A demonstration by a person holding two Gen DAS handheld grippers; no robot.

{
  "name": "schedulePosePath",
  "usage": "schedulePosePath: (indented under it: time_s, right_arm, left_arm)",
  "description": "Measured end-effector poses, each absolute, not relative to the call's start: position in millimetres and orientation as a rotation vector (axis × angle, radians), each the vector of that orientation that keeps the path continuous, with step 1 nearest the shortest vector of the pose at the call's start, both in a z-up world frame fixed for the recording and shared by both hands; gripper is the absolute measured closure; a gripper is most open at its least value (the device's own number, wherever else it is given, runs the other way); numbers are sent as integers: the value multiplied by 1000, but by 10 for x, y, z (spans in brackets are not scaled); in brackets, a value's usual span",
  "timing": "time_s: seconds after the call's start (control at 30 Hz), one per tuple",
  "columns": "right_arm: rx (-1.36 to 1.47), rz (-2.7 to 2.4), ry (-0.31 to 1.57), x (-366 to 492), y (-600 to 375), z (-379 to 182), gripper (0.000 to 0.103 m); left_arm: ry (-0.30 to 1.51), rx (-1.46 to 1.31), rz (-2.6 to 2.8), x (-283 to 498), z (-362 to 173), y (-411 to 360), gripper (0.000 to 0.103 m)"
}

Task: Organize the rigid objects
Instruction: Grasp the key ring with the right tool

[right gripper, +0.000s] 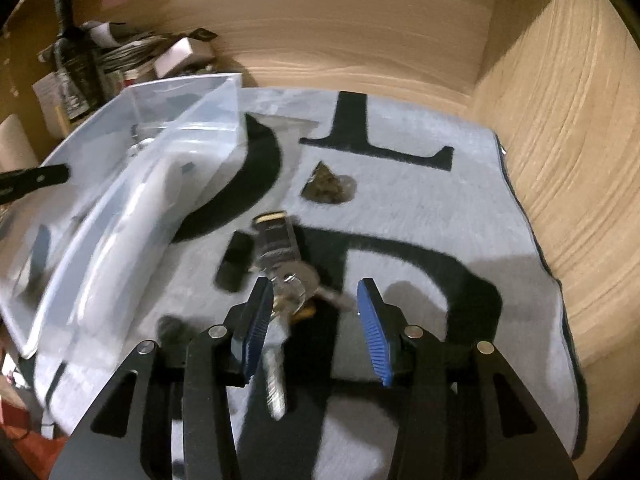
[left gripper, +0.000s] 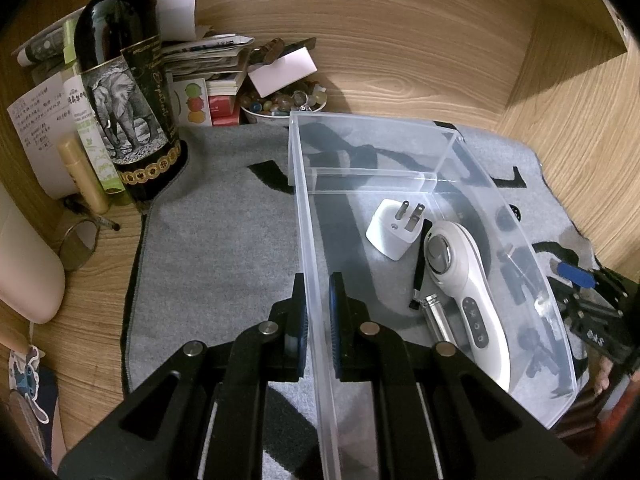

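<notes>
Two black claws with blue pads show here: the left claw (left gripper: 318, 312) pinches the near wall of the clear plastic box (left gripper: 310, 216). Inside it, ahead and to the right, lie a white plug (left gripper: 390, 236) and a white handheld gadget (left gripper: 468, 292). The right claw (right gripper: 316, 320) stands open, holding nothing, with a bunch of silver keys (right gripper: 294, 280) just ahead beside its left pad.

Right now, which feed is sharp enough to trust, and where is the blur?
Left wrist view: sharp, dim warm light, fisheye bends the clear bin; white plug reads crisply. Right wrist view: motion-smeared, worst over the bin and the keys; only the fingers look crisp.
</notes>
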State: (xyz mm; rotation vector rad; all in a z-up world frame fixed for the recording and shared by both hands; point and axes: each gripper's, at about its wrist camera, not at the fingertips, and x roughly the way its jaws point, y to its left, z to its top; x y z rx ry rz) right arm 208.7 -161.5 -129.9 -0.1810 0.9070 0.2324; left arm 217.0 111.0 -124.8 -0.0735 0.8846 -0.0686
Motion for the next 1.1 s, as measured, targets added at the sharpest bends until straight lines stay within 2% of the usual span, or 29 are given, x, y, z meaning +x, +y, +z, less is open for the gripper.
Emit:
schedulePosePath:
  time_s: [0.47, 0.73, 1.03, 1.1]
  right_arm:
    - [-59, 137, 942, 2106, -2059, -1340, 63]
    - [-81, 125, 954, 2018, -2140, -1323, 62]
    - [-129, 173, 969, 2134, -2066, -1333, 56]
    - [-114, 198, 969, 2134, -2049, -1315, 52]
  left_arm:
    - [885, -72, -67, 2175, -1243, 1100, 94]
    - [885, -73, -66, 2179, -1242, 1101, 94]
    - [886, -73, -64, 2181, -1242, 1093, 94]
    - [887, -74, -63, 2181, -1242, 1089, 94]
